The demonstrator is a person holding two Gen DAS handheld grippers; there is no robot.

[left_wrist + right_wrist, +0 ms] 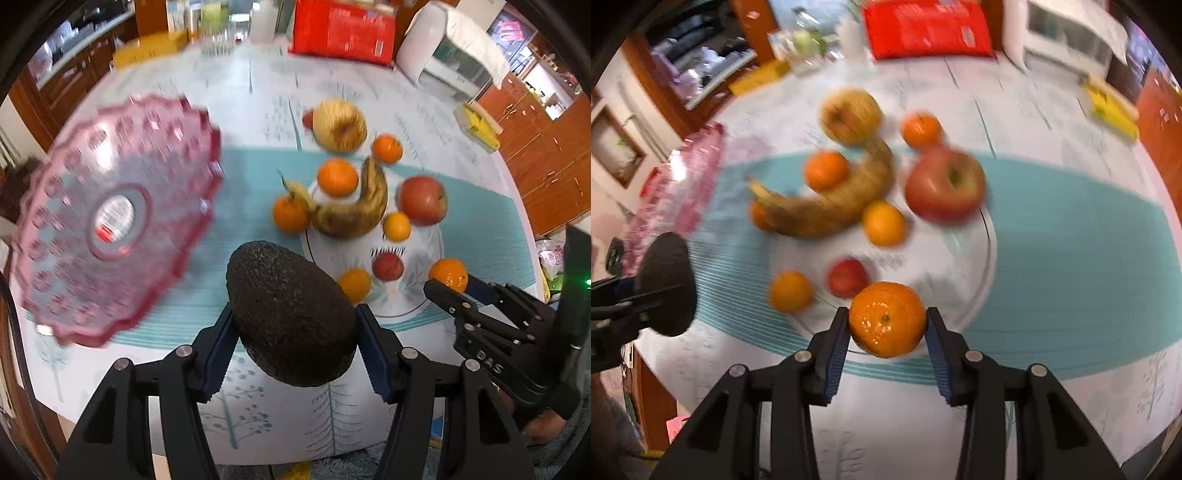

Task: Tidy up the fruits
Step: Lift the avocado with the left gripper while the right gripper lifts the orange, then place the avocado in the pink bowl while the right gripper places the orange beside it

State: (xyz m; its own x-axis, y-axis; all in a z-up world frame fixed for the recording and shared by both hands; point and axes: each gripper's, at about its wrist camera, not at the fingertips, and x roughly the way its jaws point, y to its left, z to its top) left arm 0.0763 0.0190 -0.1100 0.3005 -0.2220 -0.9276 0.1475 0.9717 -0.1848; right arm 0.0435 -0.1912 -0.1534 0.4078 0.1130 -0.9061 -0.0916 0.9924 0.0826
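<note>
Up front in the left wrist view: left hand-held gripper [293,332] pinching a dark avocado [291,314] between its blue pads, held above the worktop [258,92]. Off to the left, a pink scalloped dish [110,218], blurry, with a sticker in the middle. Further back on a teal mat [240,177], a white plate [410,295] carrying a spotty banana [354,210], a red apple [423,199], a small red fruit [387,266] and a few oranges. Just past the plate, a yellow apple [340,125] sitting on the worktop. On the right, right hand-held gripper [448,286] poking in, clamped on an orange [447,275]. At the far edge, a red box [343,33] and a white appliance [454,55].

Over to the right wrist view, pretty smeared: right hand-held gripper [887,325] squeezing that orange [887,319] from both sides, right over the near rim of the plate [982,273]. Behind it, small red fruit [847,277], banana [827,210], red apple [945,184], yellow apple [851,114]. Far left, avocado [666,284] held in the left hand-held gripper [639,291], with the pink dish [679,184] behind it. Can't tell from here whether the orange is touching the plate or not.
</note>
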